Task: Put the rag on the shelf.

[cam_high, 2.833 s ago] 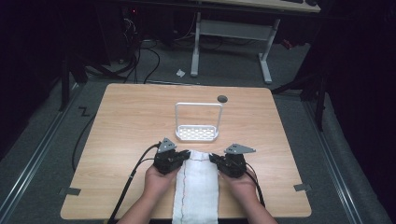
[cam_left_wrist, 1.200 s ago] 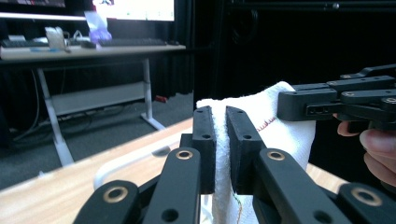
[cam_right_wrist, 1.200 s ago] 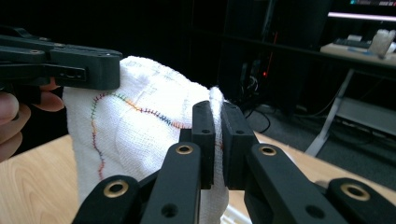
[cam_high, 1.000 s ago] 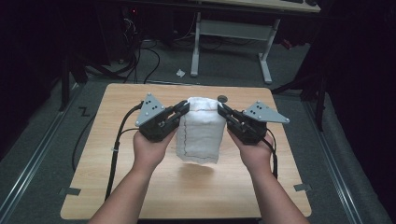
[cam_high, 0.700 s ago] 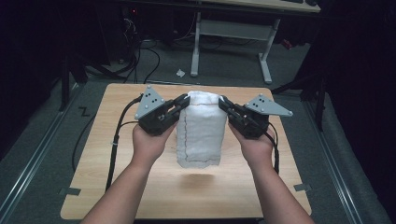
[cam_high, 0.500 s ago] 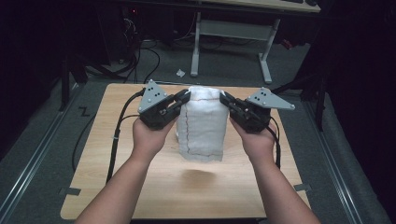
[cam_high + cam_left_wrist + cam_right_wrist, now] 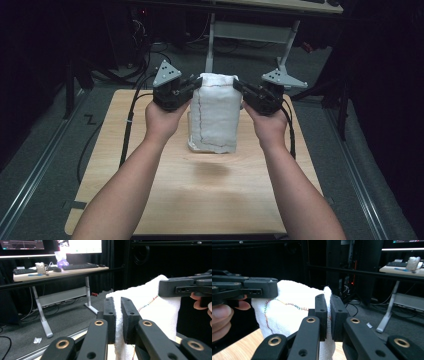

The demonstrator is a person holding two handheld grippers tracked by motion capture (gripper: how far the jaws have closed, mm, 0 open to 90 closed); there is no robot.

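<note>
Two forearms over the wooden table (image 7: pixel 150 200), one white towel (image 7: pixel 216 115) hanging above it, left gripper (image 7: pixel 192 86) and right gripper (image 7: pixel 239 89) each clamped tight on an upper corner, beyond on the floor a desk frame (image 7: pixel 250 30), cables (image 7: pixel 150 50).

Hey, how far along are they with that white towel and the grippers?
Done: the folded towel is off the table, hanging in the air. In hand: the left gripper and right gripper each pinch a top corner, jaws shut on cloth. Left: probably setting it down somewhere; where, I can't tell.
</note>
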